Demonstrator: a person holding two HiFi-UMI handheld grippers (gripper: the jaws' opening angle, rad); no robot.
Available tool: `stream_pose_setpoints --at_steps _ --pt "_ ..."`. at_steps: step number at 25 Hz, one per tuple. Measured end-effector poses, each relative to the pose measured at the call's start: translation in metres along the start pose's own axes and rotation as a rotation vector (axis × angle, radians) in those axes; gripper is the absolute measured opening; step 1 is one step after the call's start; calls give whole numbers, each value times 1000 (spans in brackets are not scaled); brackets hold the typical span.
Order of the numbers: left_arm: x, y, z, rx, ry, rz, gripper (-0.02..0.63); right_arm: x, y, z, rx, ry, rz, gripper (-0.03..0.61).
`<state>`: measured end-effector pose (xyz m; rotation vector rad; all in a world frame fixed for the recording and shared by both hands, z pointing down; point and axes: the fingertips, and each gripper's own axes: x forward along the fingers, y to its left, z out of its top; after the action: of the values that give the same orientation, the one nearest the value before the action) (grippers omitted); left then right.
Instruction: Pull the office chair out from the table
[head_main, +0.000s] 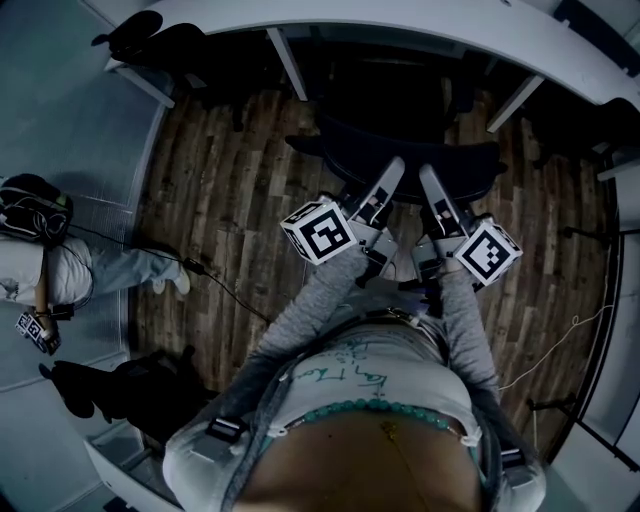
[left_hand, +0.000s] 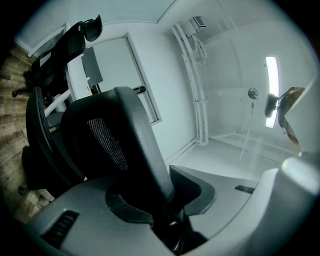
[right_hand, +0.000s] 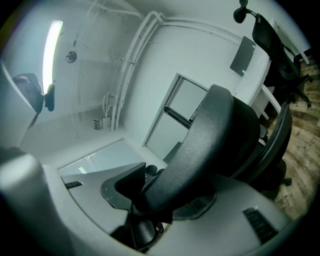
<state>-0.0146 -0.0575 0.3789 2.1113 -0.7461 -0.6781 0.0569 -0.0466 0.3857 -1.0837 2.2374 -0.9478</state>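
The black office chair (head_main: 400, 130) stands half under the curved white table (head_main: 420, 25), its back towards me. My left gripper (head_main: 392, 172) and right gripper (head_main: 428, 178) reach forward side by side to the top edge of the chair's back. In the left gripper view the jaws of the left gripper (left_hand: 170, 202) are shut on the chair's dark padded back (left_hand: 125, 150), which runs up between them. The right gripper (right_hand: 150, 197) clamps the same chair back (right_hand: 210, 135) from the other side. The seat is hidden by the backrest and the table's shadow.
The floor (head_main: 240, 180) is wood plank. A person (head_main: 70, 270) sits at the left, with a cable (head_main: 215, 282) trailing across the floor. Another black chair (head_main: 150, 40) stands at the far left and one (head_main: 120, 390) at the near left. White table legs (head_main: 290, 65) flank the chair.
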Motion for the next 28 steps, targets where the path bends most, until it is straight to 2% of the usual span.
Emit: stream_pose_setpoints --at_steps 7,28 --pt "-1 -5 2 -9 11 -2 117 -2 4 1 12 5 -15 170" --pt "-45 -47 -41 -17 60 -31 118 -67 36 -20 24 -26 -4 169"
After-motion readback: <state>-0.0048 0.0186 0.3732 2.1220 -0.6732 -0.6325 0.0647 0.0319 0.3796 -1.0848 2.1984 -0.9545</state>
